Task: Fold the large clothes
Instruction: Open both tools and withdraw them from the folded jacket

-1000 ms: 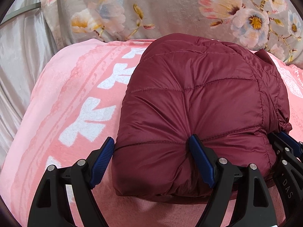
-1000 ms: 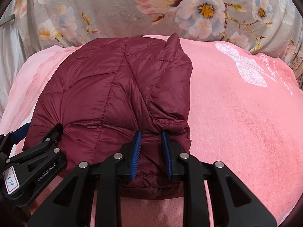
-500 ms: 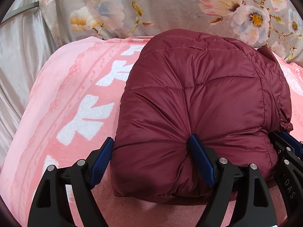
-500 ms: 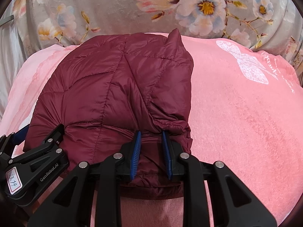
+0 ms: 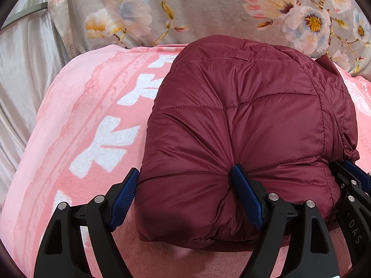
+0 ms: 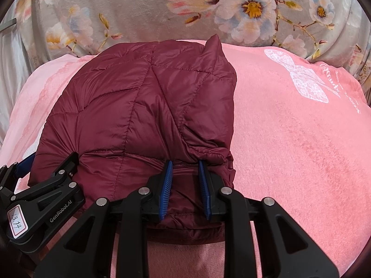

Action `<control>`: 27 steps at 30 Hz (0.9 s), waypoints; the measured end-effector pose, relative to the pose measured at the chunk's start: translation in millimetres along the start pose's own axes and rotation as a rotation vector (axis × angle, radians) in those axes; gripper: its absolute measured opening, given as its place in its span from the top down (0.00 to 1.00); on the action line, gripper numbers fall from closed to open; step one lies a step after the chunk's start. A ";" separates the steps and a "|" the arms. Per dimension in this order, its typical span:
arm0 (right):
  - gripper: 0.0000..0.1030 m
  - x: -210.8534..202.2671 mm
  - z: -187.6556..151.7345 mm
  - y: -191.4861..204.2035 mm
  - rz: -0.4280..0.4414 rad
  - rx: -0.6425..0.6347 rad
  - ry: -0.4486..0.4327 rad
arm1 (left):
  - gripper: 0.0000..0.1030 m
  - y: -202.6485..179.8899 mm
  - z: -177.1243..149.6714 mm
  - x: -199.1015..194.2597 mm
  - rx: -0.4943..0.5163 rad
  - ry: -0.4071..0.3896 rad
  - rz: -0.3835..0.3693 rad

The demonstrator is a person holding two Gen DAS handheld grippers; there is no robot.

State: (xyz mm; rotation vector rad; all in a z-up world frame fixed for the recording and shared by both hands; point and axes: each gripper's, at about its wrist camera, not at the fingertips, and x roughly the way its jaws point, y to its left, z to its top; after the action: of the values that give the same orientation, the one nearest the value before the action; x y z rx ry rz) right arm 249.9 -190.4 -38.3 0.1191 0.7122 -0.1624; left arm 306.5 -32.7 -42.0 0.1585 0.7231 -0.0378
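Observation:
A maroon quilted puffer jacket (image 5: 243,127) lies folded into a thick bundle on a pink blanket (image 5: 88,115); it also shows in the right wrist view (image 6: 139,106). My left gripper (image 5: 183,192) has its jaws wide apart around the bundle's near left corner, the right pad (image 5: 245,194) pressing into the fabric. My right gripper (image 6: 185,185) is shut on the jacket's near right edge, fabric pinched between the blue pads (image 6: 167,185). Each gripper shows at the edge of the other's view.
The pink blanket (image 6: 301,150) with white bow prints covers the bed. A grey floral cover (image 6: 162,7) rises behind it. A pale satin sheet (image 5: 25,69) lies at the far left.
The jacket bundle has shifted slightly toward the far side and left with both grippers. The jaws have not changed.

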 end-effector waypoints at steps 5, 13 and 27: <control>0.79 -1.3 0.6 -0.9 0.005 0.002 -0.004 | 0.23 0.0 0.0 0.5 -0.005 0.000 -0.007; 0.78 -29.8 19.3 -17.4 -0.004 0.037 -0.040 | 0.23 25.2 3.7 -10.0 -0.094 0.018 -0.082; 0.68 -43.6 -8.8 -18.0 -0.064 -0.009 -0.015 | 0.24 10.5 -10.6 -51.3 -0.017 -0.053 -0.032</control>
State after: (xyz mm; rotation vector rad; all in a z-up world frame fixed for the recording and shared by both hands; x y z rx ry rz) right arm 208.4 -201.9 -17.2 0.0866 0.7021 -0.2213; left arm 262.0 -21.7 -14.5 0.1294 0.6728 -0.0659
